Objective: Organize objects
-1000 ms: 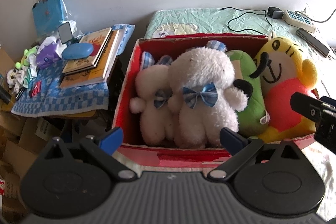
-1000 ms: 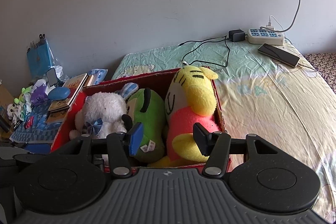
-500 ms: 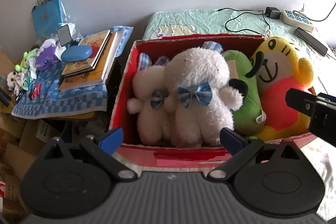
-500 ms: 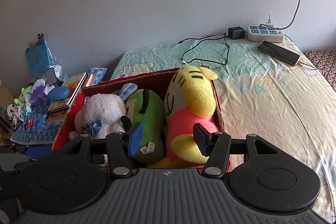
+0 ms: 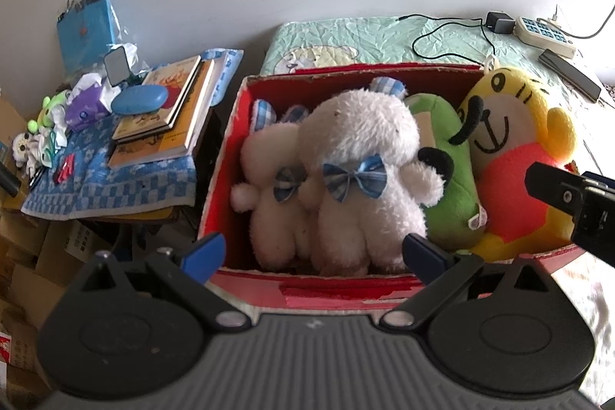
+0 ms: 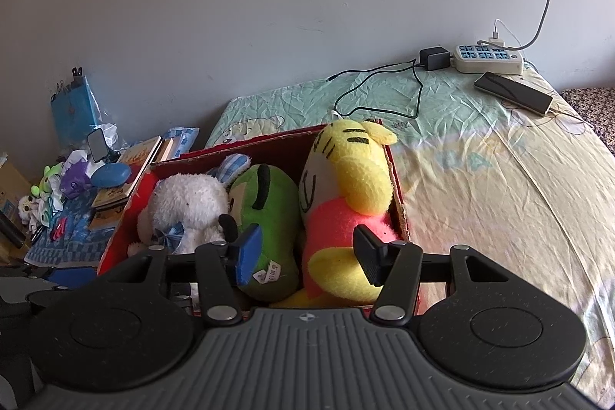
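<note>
Plush toys fill the red cardboard box (image 5: 226, 156) at the centre of the left wrist frame: two white bears with blue checked bows, the larger white bear (image 5: 361, 175) in front of and overlapping the smaller white bear (image 5: 269, 187), then a green plush (image 5: 446, 156) and a yellow tiger plush (image 5: 515, 156) toward the right side. All four sit upright and press against each other. The box rests on a bed (image 6: 480, 171) with a pale green and yellow sheet, which takes up the right half of the right wrist frame.

The left gripper (image 5: 313, 252) sits at the lower middle of its frame, jaws spread wide and holding nothing, its blue-tipped fingers in front of the box's near wall. The right gripper (image 6: 307, 252) is at the lower middle of its own frame, jaws parted about halfway and empty, with the green plush and the tiger's orange belly seen between the fingers.

In the upper right of the right wrist frame a power strip (image 6: 488, 58) and a phone (image 6: 513, 93) lie on the sheet. At the left of the left wrist frame a stack of books (image 5: 165, 114) with a blue case (image 5: 140, 98) on top sits on a blue checked cloth (image 5: 111, 191)
</note>
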Motion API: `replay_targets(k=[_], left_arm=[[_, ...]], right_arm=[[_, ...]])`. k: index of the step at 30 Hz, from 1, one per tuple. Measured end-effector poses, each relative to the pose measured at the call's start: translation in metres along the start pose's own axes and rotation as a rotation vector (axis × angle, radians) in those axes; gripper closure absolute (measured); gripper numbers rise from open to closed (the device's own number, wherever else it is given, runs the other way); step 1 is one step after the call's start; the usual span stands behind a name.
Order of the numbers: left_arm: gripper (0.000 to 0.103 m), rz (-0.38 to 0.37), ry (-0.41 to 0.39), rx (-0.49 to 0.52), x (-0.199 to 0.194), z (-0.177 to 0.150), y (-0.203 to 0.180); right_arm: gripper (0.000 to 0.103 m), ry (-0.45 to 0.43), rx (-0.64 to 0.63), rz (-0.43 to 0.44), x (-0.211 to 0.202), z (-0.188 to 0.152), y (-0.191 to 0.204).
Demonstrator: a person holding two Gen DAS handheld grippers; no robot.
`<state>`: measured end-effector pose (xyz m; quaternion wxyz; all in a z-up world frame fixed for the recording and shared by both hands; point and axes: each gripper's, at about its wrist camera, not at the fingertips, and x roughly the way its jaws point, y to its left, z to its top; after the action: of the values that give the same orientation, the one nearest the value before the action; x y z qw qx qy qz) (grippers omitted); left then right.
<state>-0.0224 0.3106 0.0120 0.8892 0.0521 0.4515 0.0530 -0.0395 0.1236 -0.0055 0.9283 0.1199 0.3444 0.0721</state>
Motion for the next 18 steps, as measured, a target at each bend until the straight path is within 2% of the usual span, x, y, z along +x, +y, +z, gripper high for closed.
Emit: replay_targets(k=[18], left_arm=[[0.004,-0.013,-0.007,-0.008,0.0045,0.002,-0.0046]], right_arm=[[0.047,-0.014,0.018,0.029,-0.0003,0.0005,-0.0082]])
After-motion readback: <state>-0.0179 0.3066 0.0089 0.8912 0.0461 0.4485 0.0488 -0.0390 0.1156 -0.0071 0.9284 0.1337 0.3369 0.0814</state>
